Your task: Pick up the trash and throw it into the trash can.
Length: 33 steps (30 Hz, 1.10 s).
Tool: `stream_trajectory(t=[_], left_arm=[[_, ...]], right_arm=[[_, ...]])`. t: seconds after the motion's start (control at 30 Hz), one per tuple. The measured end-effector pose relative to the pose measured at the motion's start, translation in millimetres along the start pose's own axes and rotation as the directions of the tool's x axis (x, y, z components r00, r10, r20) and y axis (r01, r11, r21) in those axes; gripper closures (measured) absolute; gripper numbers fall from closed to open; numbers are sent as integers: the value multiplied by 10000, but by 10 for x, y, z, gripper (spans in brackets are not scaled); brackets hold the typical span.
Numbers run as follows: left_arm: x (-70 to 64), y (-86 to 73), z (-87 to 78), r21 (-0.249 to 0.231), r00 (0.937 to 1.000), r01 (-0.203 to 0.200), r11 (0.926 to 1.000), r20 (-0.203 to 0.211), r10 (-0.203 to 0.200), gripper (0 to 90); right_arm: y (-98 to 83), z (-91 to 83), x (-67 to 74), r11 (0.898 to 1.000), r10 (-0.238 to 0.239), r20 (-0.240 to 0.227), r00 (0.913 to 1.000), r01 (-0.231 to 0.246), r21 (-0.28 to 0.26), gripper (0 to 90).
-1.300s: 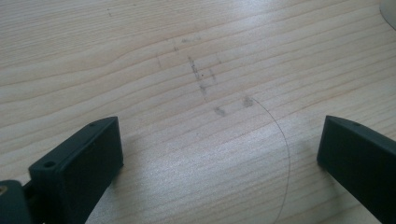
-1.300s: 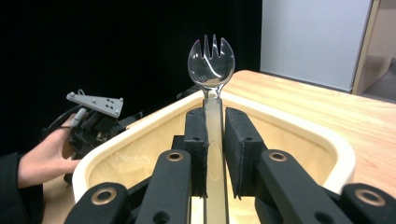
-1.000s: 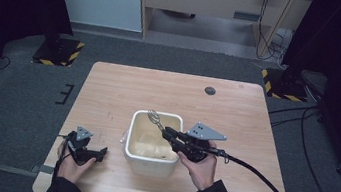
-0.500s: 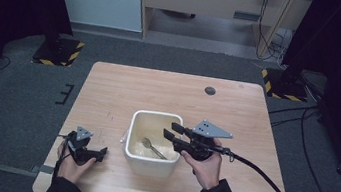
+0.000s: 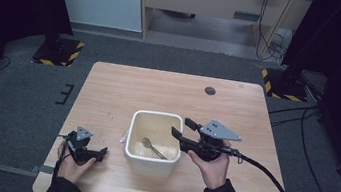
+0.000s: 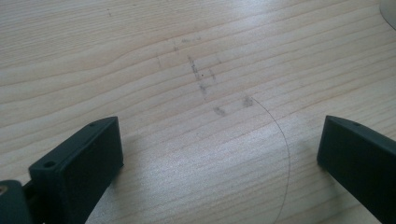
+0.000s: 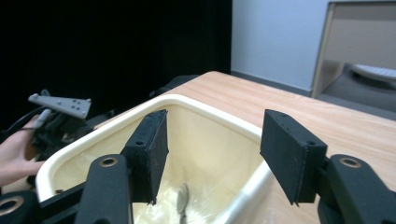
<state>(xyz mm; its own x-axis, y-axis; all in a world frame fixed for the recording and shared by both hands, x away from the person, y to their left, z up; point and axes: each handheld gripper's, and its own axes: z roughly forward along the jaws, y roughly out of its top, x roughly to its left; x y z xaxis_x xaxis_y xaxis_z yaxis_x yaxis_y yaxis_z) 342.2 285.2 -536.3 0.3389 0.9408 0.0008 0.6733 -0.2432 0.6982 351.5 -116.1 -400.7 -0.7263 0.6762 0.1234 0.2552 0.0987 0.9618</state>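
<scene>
1. Looking down in the high view, a cream, square-mouthed tub (image 5: 153,144) with rounded corners stands on the pale wooden table (image 5: 124,89), and a metal fork (image 5: 153,147) lies on its bottom. A second ago the fork was pinched in the right claw (image 5: 184,129) above the tub; now that claw hangs empty by the tub's right rim, jaws spread. The left claw (image 5: 94,153) rests near the table's front-left corner, just left of the tub, where it lay before. A small dark round disc (image 5: 210,90) sits towards the far edge.

2. Seen in the left gripper view, the left claw (image 6: 219,154) stands wide apart with nothing between its matte black jaws. Beneath is bare wood grain with faint grey scuffs (image 6: 205,79) and a thin curved scratch (image 6: 280,140).

3. Seen in the right gripper view, the right claw (image 7: 212,154) is spread over the tub (image 7: 205,116), whose smooth glossy walls slope down to the fork (image 7: 182,200), blurred at the bottom. Beyond the rim sits the left claw (image 7: 58,121).
</scene>
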Motion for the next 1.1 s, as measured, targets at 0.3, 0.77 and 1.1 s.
stream_trajectory(t=[0.3,0.77,1.1], left_arm=[[-1,0,0,-3,10000,-11,10000,20,11,0],[-4,0,0,-6,10000,-13,10000,17,13,0],[-4,0,0,-6,10000,-12,10000,18,12,0]], right_arm=[[-147,-207,-265,9979,626,1215,9906,-598,-263,294],[-571,-429,-584,9905,702,2460,9667,-967,973,193],[-907,-463,-871,9606,649,3332,9406,-1493,2344,179]])
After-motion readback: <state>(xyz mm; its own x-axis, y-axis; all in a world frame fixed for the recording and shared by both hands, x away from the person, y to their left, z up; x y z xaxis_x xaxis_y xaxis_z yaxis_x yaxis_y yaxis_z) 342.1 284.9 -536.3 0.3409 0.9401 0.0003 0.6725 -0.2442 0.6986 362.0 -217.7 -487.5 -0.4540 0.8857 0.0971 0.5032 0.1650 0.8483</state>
